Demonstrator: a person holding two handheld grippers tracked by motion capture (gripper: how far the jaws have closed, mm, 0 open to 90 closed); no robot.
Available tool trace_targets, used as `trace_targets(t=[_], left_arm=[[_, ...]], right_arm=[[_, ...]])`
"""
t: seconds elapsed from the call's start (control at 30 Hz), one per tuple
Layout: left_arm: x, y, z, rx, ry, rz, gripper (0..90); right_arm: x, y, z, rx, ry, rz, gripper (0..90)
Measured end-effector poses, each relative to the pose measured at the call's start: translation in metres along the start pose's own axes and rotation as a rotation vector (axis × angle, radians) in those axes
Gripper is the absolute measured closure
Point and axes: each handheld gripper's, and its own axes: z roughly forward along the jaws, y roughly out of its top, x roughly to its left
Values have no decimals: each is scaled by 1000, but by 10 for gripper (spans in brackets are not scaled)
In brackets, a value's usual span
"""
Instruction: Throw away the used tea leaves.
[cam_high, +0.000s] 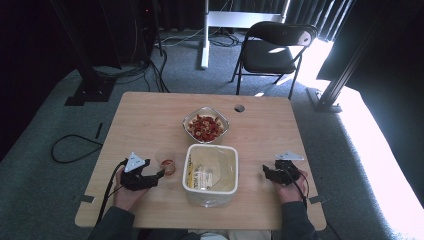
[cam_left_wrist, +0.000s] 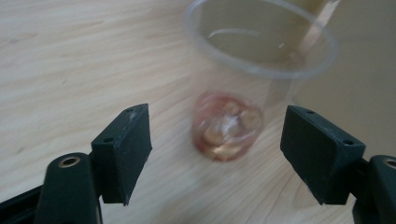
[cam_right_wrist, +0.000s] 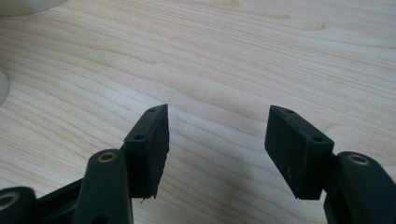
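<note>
Hovering just in front of a clear plastic cup (cam_left_wrist: 254, 70), the left gripper (cam_high: 150, 176) has its jaws parted, one on each side of the cup's base but not pressing on it, so the cup stands free on the wooden table (cam_high: 145, 120). The cup sits near the table's left front, just beside the left wall of a white tub (cam_high: 210, 175), and a few reddish cereal rings (cam_left_wrist: 229, 126) lie in its bottom. That makes sense of the layout: a glass bowl (cam_high: 205, 125) heaped with the same red and tan rings stands right behind the tub, so the cup looks like a small measure filled from the bowl and kept within easy reach of both. The tub holds what seem to be clear packets, though I can't make out their contents. Over on the other side, the right gripper (cam_high: 272, 172) rests low over bare wood to the right of the tub, jaws spread wide with nothing between them, as if parked out of the way while the left hand deals with the cup. My guess is that the left gripper is lined up either to take the cup or has just let it go.
</note>
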Motion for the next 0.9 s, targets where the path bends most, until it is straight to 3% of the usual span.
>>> trace_targets(t=[0.2,0.53,0.9], left_arm=[[-4,9,15,3,-3,23,206],[-1,19,27,-24,11,45,205],[3,26,24,-71,43,38,316]], right_arm=[[0,-2,2,8,-6,0,382],[-2,-5,4,18,-4,2,381],[-1,-7,9,41,-2,-11,377]])
